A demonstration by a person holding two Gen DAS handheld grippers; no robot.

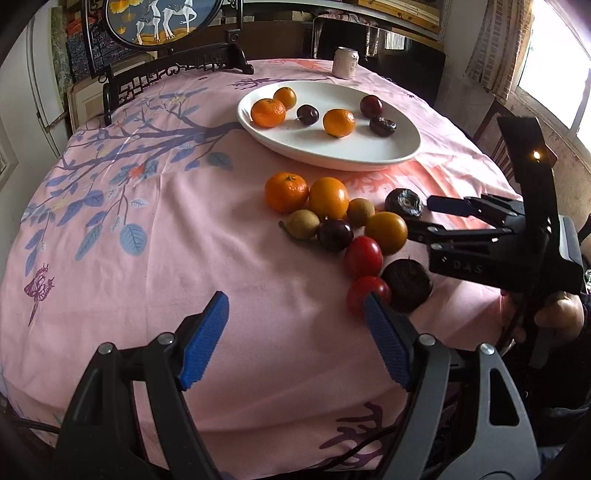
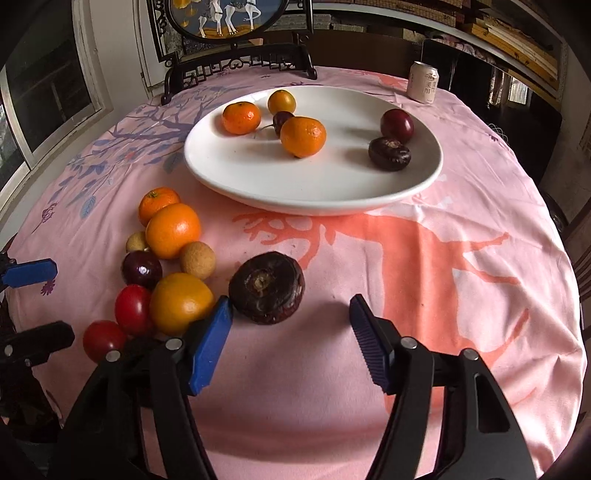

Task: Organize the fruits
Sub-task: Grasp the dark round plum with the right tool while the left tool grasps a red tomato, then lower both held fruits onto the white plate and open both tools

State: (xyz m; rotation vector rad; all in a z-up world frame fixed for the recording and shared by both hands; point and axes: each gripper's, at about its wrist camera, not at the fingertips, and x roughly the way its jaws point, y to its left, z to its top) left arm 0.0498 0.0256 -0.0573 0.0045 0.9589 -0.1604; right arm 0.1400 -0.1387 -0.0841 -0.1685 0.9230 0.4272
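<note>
A white oval plate [image 1: 369,155] [image 2: 258,184] holds several fruits: oranges, plums and a dark wrinkled fruit [image 2: 389,153]. In front of it a cluster of fruit lies on the pink cloth: oranges [image 1: 328,197] [image 2: 173,229], small brown fruits, a plum [image 2: 142,268], red tomatoes [image 1: 364,256] [image 2: 133,308]. A dark wrinkled fruit [image 2: 266,287] [image 1: 404,201] lies just ahead of my right gripper [image 2: 291,306] [image 1: 417,216], which is open and empty. My left gripper [image 1: 295,310] is open and empty, low over the cloth, left of the cluster.
A drink can [image 1: 345,62] [image 2: 423,86] stands behind the plate. A framed round screen on a dark wooden stand [image 1: 162,22] [image 2: 229,22] sits at the table's far edge. A person's hand [image 1: 561,314] holds the right gripper.
</note>
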